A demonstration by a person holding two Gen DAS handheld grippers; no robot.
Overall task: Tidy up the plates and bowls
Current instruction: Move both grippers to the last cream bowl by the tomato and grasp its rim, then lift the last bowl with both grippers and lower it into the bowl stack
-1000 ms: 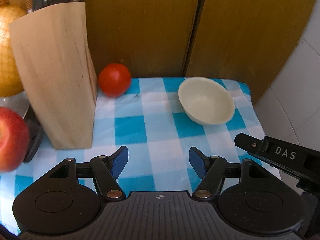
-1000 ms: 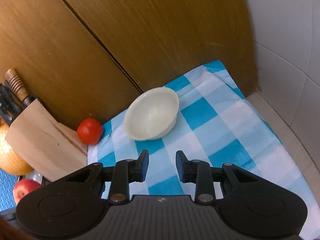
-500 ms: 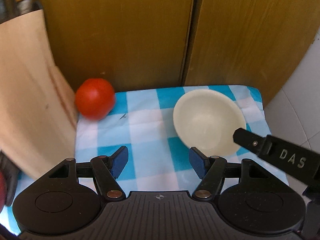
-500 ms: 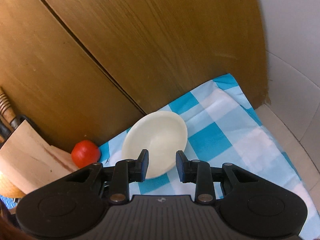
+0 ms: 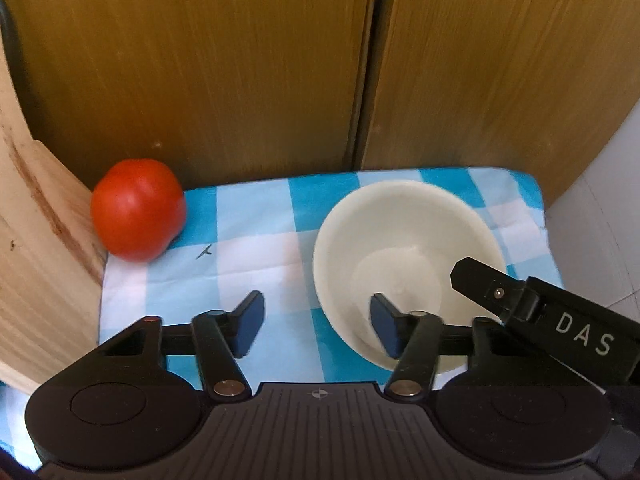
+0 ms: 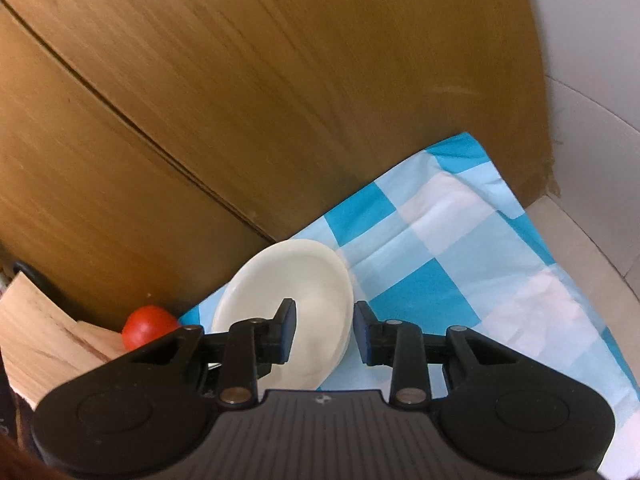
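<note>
Both grippers gape, holding nothing: the left gripper and right gripper each straddle the cream bowl's rim (1 tomato nearby).

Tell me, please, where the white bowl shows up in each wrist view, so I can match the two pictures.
Left wrist view: the white bowl sits right of centre on the checked cloth, behind the right finger of the left tongs.
Right wrist view: the white bowl lies low, just left of centre, behind the right tongs.
Shared landmark: the tomato, left of the bowl.
</note>
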